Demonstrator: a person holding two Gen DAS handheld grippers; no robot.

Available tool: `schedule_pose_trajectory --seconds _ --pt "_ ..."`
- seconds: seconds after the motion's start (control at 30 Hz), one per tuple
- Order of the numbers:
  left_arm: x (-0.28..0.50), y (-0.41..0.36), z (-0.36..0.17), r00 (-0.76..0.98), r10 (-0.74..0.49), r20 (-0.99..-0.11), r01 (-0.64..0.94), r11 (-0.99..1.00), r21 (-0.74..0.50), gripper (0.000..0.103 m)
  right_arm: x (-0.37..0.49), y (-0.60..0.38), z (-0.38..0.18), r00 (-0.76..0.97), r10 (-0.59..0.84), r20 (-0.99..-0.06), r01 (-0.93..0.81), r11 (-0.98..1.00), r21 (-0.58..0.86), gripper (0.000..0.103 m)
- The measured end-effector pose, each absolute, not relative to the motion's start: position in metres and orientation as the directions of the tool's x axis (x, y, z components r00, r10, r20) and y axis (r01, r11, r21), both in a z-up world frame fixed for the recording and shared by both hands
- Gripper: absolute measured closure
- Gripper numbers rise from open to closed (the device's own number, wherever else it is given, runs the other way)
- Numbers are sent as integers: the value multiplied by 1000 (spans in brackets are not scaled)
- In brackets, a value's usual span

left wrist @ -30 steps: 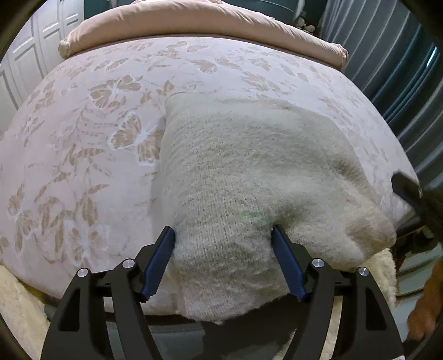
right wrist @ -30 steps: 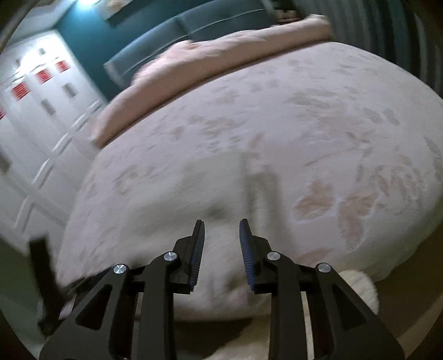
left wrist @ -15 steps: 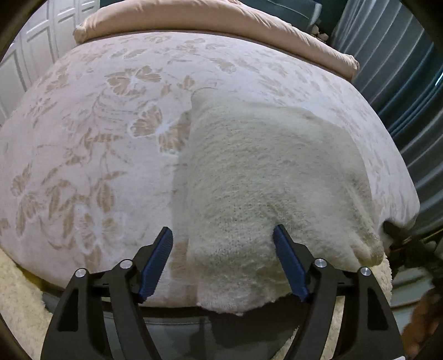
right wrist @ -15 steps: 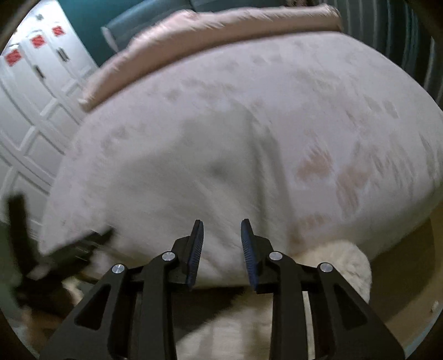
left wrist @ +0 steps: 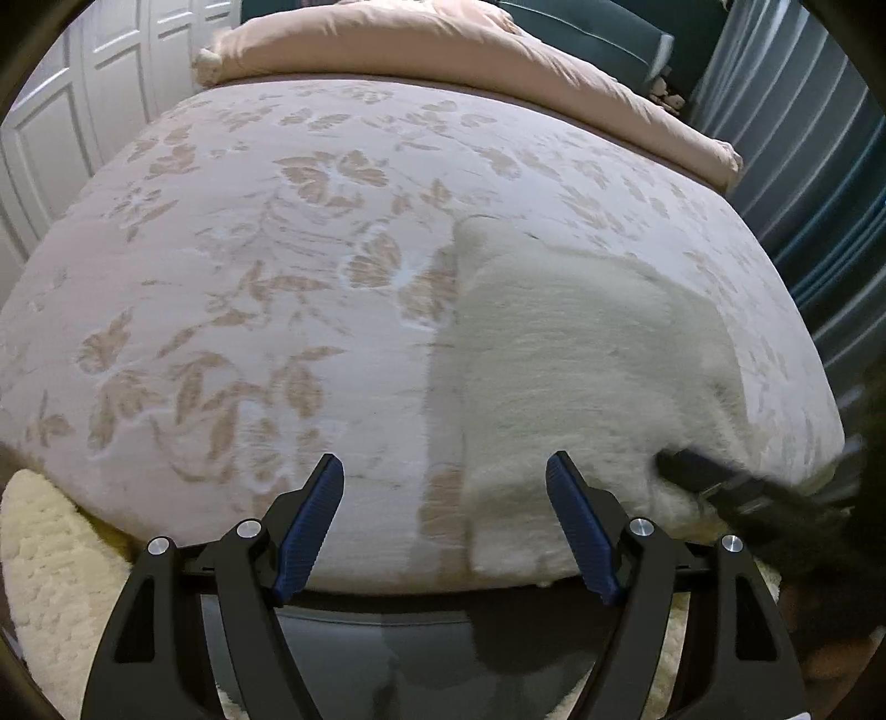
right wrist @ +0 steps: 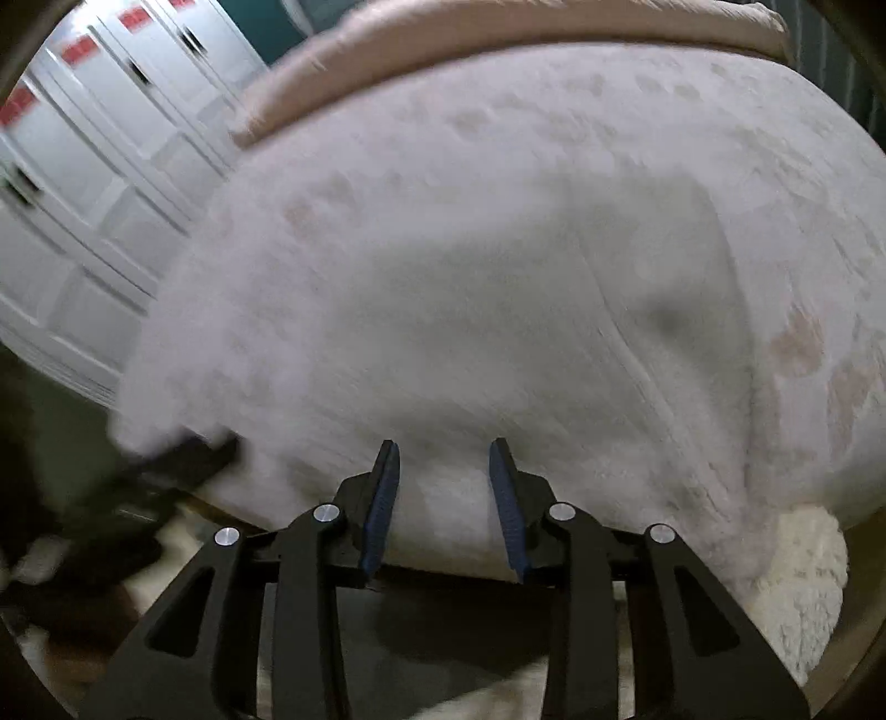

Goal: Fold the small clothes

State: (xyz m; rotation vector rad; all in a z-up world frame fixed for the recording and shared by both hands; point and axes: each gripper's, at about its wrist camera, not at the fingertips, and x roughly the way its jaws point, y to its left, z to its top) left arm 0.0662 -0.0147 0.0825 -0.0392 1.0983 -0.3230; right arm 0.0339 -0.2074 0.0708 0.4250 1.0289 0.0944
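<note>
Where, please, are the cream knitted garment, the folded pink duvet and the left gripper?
cream knitted garment (left wrist: 581, 376), left wrist view, middle of its top.
folded pink duvet (left wrist: 432, 44), left wrist view, its upper face.
left gripper (left wrist: 446, 526), left wrist view, between fingertips.

We note the right wrist view smeared throughout: the cream knit garment (right wrist: 498, 332) shows no stitch texture there, and the bed (right wrist: 609, 111) cover's floral pattern reads as faint blotches. The cupboard doors (right wrist: 83, 166) carry red labels too streaked to read. In the left wrist view, the right tongs (left wrist: 720, 482) enter from the frame's edge as a dark blur over the garment's corner; whether they touch it we cannot tell. The garment's near hem drops past the bed's edge behind the left tongs (left wrist: 443, 520). A fluffy rug (left wrist: 39, 554) is cut off at the left.
</note>
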Motion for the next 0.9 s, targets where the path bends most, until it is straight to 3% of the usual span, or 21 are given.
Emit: schedule_pose_trajectory --seconds 0.13,0.2,0.27,0.4,0.6,0.83,0.87,0.9 --pt "65 -3 82 413 -243 -878 210 963 -168 29 48 -187 79 520 300 -799 62 920 386 69" --pt "65 2 83 418 -236 -878 199 966 -164 29 60 -171 43 433 328 -840 59 919 389 68" --pt "65 5 85 421 -233 -877 196 967 -163 29 58 -167 26 434 379 -817 62 892 447 68" --pt "68 6 89 415 -253 -874 190 963 -189 29 49 -187 49 442 402 -802 72 875 478 70" --pt "73 -36 101 407 -339 -848 278 931 -238 29 28 -272 88 612 220 -759 251 856 451 63" --pt "77 -100 86 367 -334 -868 379 906 -189 29 64 -323 54 578 150 -802 367 830 419 61" --pt "78 -107 82 358 -327 -875 382 906 -182 29 74 -321 46 563 143 -814 358 845 396 61" --pt "78 -112 79 361 -308 -880 381 910 -162 29 82 -313 42 561 145 -815 330 863 382 75"
